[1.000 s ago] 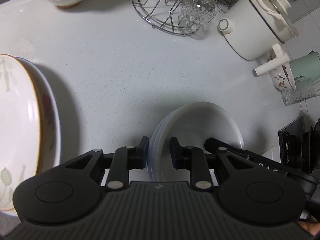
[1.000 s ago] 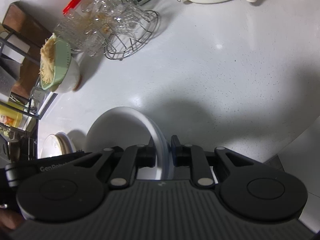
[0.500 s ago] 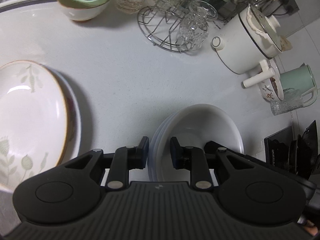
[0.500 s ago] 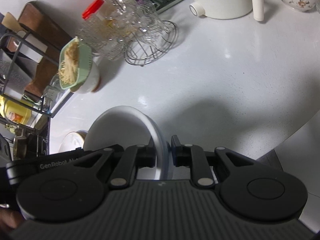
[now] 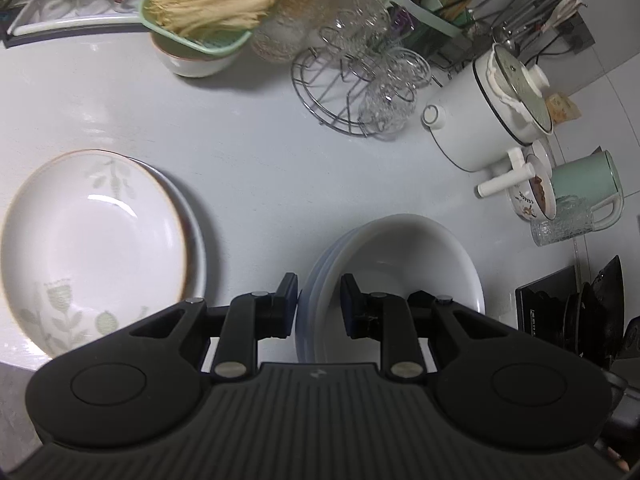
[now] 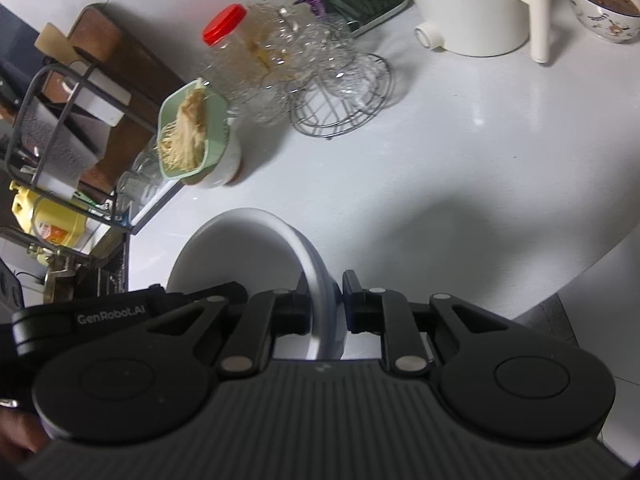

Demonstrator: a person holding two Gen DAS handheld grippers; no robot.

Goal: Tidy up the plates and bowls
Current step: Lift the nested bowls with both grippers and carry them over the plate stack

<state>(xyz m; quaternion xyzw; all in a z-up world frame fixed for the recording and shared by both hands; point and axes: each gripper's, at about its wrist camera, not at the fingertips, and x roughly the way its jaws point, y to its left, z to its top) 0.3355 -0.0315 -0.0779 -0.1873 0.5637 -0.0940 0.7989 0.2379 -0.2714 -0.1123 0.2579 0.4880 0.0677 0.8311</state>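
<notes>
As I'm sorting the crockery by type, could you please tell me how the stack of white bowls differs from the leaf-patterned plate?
The stack of white bowls is plain, while the leaf-patterned plate has green leaf motifs and a brownish rim. The bowls are deep; the plate is wide and shallow. The bowls are clamped at the rim by the left hand-held gripper and right hand-held gripper; the plate rests ungripped on another plate. Both are round and empty.

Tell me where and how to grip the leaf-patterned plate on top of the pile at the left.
Take the leaf-patterned plate by its brown-edged rim on the side nearest the white bowls, one finger over the lip, one under. It lies flat on another plate, so only the raised rim offers purchase, and open counter lies that side. Both grippers are now shut on the bowls.
</notes>
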